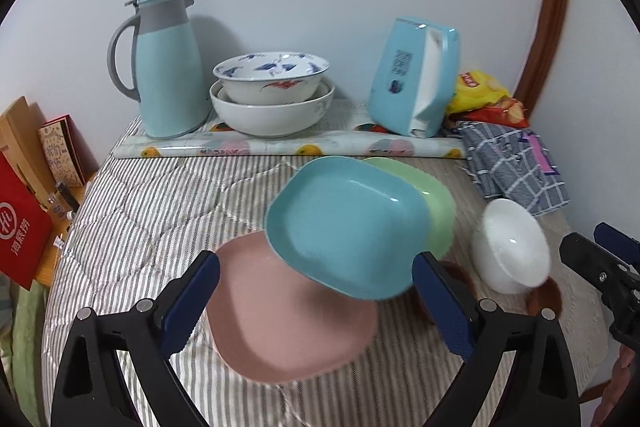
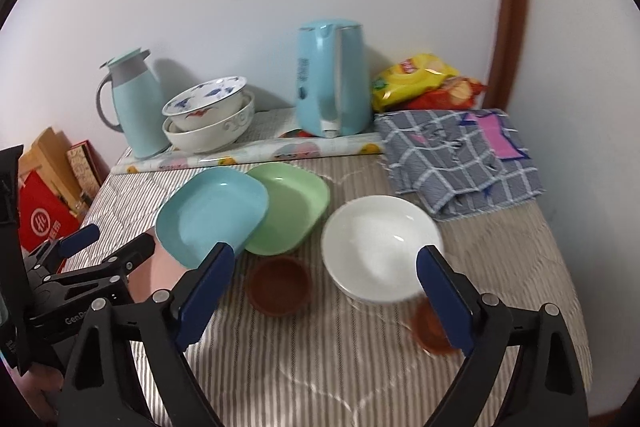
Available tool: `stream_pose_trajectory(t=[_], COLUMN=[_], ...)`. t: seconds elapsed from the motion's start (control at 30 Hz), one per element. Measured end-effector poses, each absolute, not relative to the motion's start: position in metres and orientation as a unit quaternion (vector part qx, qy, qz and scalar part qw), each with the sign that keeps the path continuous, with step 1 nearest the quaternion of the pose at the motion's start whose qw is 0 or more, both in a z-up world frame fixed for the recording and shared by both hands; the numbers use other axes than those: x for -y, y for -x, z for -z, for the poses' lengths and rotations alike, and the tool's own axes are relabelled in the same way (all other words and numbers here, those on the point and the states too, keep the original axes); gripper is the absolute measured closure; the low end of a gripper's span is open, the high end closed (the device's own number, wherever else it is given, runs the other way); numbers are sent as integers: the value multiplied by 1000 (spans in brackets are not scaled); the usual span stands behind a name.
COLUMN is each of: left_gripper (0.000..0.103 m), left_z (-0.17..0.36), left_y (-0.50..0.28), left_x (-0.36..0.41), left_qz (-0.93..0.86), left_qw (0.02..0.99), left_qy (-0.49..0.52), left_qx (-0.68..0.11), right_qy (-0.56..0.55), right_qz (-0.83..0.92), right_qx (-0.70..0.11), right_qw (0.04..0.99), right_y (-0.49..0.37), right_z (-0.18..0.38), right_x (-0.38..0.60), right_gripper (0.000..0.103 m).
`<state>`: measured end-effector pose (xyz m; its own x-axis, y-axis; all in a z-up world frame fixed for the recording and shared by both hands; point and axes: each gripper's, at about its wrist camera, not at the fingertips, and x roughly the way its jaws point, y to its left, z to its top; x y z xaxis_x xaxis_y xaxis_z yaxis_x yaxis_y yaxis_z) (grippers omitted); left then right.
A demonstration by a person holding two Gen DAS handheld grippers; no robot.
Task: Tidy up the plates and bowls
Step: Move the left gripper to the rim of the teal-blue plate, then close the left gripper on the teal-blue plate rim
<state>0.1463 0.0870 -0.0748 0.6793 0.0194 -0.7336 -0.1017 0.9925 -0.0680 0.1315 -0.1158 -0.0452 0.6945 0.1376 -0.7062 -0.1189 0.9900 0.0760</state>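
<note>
Plates half gathered, small bowls still loose on the striped surface (image 2: 304,367).

Left to right: our left gripper (image 1: 316,303) hovers, jaws apart, over the pink plate (image 1: 280,327); the blue plate (image 2: 208,211) leans on pink and green plate (image 2: 296,203); brown bowls (image 2: 279,285) and the white bowl (image 2: 378,247) sit unstacked before our right gripper (image 2: 326,291), jaws apart. We judge stacking barely begun; the near surface offers room, the back row crowds.

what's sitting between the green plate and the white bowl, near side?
A small brown dish sits on the striped cloth in the gap just in front of the green plate and white bowl. The right wrist view shows it clearly.
</note>
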Motion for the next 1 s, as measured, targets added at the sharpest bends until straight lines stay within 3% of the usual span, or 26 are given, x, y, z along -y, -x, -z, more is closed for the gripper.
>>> stream_pose_trajectory(t=[0.23, 0.5, 0.7, 0.9, 1.0], left_gripper=[16, 22, 29, 44, 49], left_z=[97, 119, 126, 133, 136], left_y=[-176, -194, -202, -210, -212], left_x=[-104, -121, -128, -123, -123], left_qz=[-41, -46, -43, -30, -24], left_qw=[907, 898, 895, 894, 894], left_qy=[59, 74, 81, 75, 76], left_qx=[-416, -431, -436, -440, -441], right_qy=[-16, 20, 36, 40, 43], right_qz=[-92, -106, -119, -127, -131], right_qx=[-409, -407, -419, -432, -435], right_qw=[908, 907, 899, 892, 890], right_y=[-178, -229, -250, -262, -265], right_z=[70, 87, 105, 121, 128], right_x=[91, 65, 50, 41, 38], right_gripper=[32, 37, 47, 53, 67])
